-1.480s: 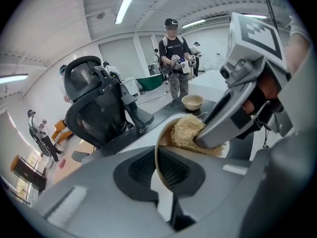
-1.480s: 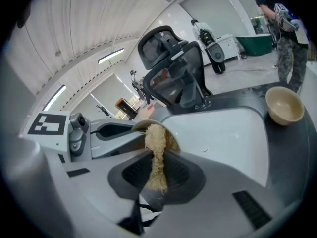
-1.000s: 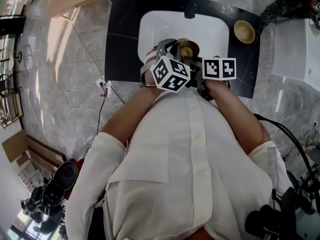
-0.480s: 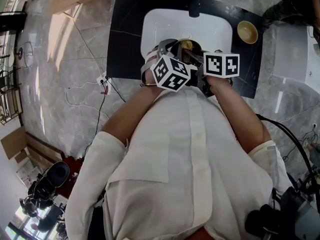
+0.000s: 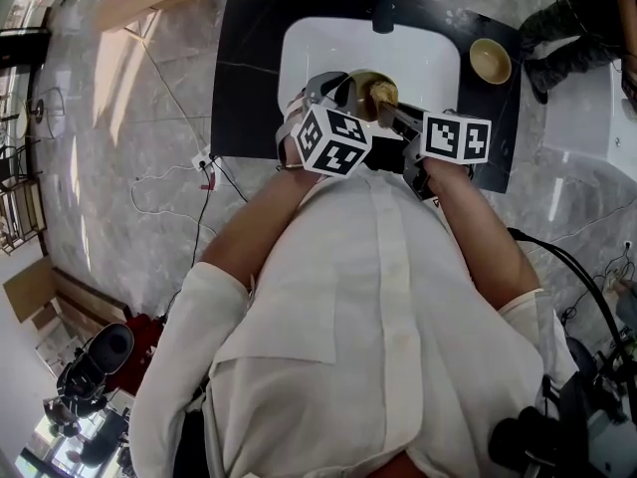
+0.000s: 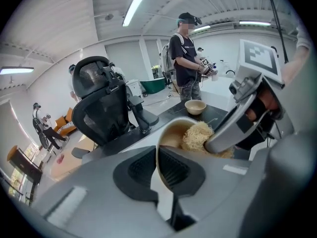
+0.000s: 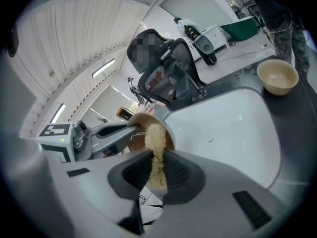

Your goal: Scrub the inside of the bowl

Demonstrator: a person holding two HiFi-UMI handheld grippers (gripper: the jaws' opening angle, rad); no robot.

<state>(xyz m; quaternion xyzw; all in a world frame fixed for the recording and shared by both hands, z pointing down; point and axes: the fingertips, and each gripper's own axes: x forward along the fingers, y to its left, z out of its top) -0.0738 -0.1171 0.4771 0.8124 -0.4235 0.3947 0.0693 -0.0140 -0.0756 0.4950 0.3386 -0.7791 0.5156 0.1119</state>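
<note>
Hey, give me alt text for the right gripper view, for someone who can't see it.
The right gripper clamps a straw-coloured scrubber and presses it into a bowl tipped over a white sink. The left gripper holds that bowl by its rim, jaws opening slightly. A second bowl sits on the dark counter beyond.

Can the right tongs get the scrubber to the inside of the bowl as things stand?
Likely yes: the bowl opens toward the right tongs, whose scrubber sits inside it; nothing stands between.

Prob. research lab/office hall: ceiling strip lights [image 6: 132,10], mesh office chair [image 6: 99,108], cables [image 5: 542,241] on marble floor [image 5: 119,98], sink [image 5: 309,48] in blk desk [image 5: 244,88].
</note>
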